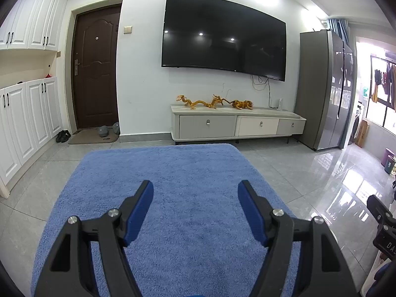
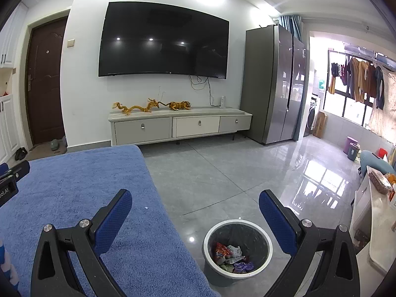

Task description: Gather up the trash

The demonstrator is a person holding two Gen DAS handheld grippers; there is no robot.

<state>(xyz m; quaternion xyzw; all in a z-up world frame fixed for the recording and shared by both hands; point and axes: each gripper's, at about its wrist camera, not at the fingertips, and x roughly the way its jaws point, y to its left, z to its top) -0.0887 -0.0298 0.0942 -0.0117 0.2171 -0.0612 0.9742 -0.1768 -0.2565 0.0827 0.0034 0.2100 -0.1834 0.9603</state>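
A grey trash bin [image 2: 259, 235] with a white rim stands on the floor beside the blue rug [image 2: 81, 198]. Crumpled wrappers [image 2: 230, 256] lie inside it. My right gripper [image 2: 195, 199] is open and empty, held above the rug's right edge and the bin. My left gripper [image 1: 195, 189] is open and empty over the blue rug [image 1: 173, 168]. A tiny white speck [image 2: 146, 208] lies on the rug near its edge. The right gripper's body shows at the right edge of the left wrist view [image 1: 382, 220].
A TV cabinet [image 1: 237, 123] with golden figurines [image 1: 212, 102] stands under a wall TV [image 1: 222, 34]. A grey fridge [image 2: 274, 84] is to the right, white cabinets [image 1: 22, 123] and a brown door [image 1: 95, 66] to the left. A counter [image 2: 378, 212] stands at the far right.
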